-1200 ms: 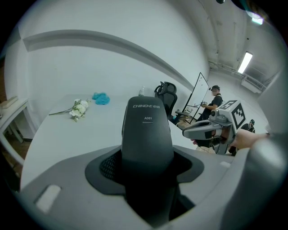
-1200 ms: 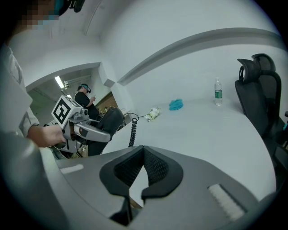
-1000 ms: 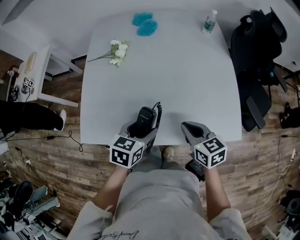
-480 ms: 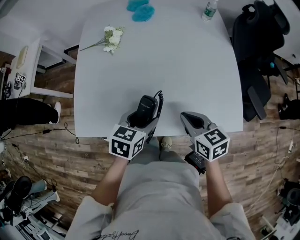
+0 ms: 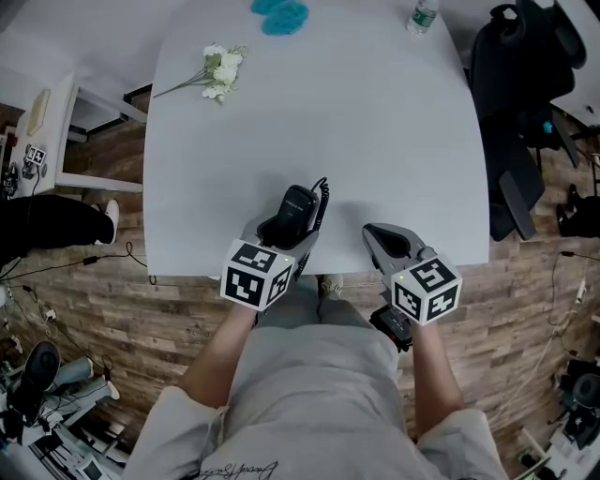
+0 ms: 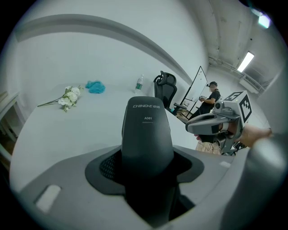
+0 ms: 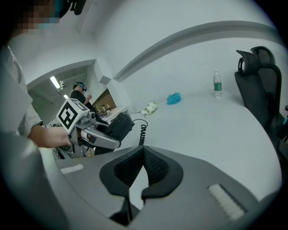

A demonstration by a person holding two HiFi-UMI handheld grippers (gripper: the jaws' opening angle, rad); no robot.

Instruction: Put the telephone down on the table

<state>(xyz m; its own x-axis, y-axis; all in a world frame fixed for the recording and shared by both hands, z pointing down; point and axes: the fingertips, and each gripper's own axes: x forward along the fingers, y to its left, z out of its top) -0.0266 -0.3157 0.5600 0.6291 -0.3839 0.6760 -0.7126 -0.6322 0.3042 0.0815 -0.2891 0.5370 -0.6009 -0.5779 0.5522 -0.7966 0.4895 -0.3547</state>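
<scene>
The black telephone handset (image 5: 296, 210) sits between the jaws of my left gripper (image 5: 286, 231), which is shut on it, just over the near edge of the white table (image 5: 375, 122). In the left gripper view the telephone (image 6: 146, 134) stands up out of the pads, its back with small print facing the camera. Its coiled cord (image 5: 322, 199) hangs at the handset's right side. My right gripper (image 5: 386, 242) hovers beside it over the table's edge, a hand's width to the right. In the right gripper view the right gripper (image 7: 143, 155) holds nothing and its pads meet at the tips.
A sprig of white flowers (image 5: 216, 73) lies at the far left of the table. A blue cloth (image 5: 279, 14) and a water bottle (image 5: 422, 14) are at the far edge. A black office chair (image 5: 520, 103) stands to the right and a white side table (image 5: 56, 141) to the left.
The left gripper with the telephone has edged slightly forward over the table's near edge. The right gripper has hardly moved, and the head view has shifted a little.
</scene>
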